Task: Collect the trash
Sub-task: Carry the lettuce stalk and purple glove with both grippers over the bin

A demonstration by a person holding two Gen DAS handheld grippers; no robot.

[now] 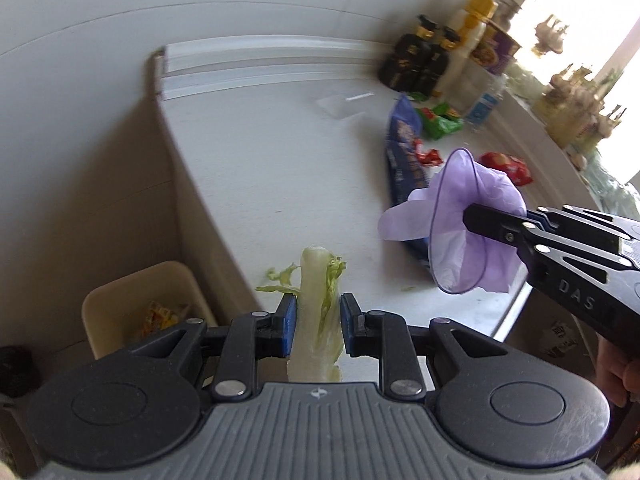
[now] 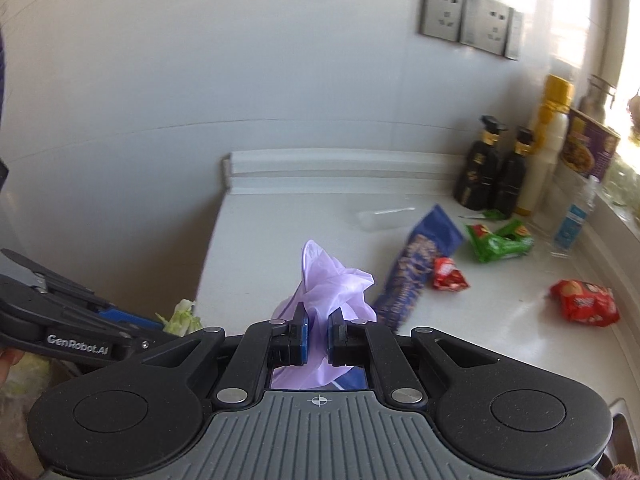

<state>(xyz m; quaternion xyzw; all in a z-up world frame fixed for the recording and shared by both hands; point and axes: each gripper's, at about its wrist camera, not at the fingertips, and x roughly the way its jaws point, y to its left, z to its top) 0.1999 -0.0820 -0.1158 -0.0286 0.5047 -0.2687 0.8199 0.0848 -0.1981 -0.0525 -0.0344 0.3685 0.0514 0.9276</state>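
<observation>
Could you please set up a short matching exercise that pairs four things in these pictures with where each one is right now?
Things:
1. pale green cabbage stalk
2. crumpled purple disposable glove
3. long dark blue snack bag
4. beige plastic waste bin

Places:
A. lying flat on the white countertop
B. pinched in the right hand-held gripper
C. on the floor beside the counter's end, wrappers inside
D. clamped in the left hand-held gripper

Pairs: 1-D, 2-B, 3-A, 4-C
</observation>
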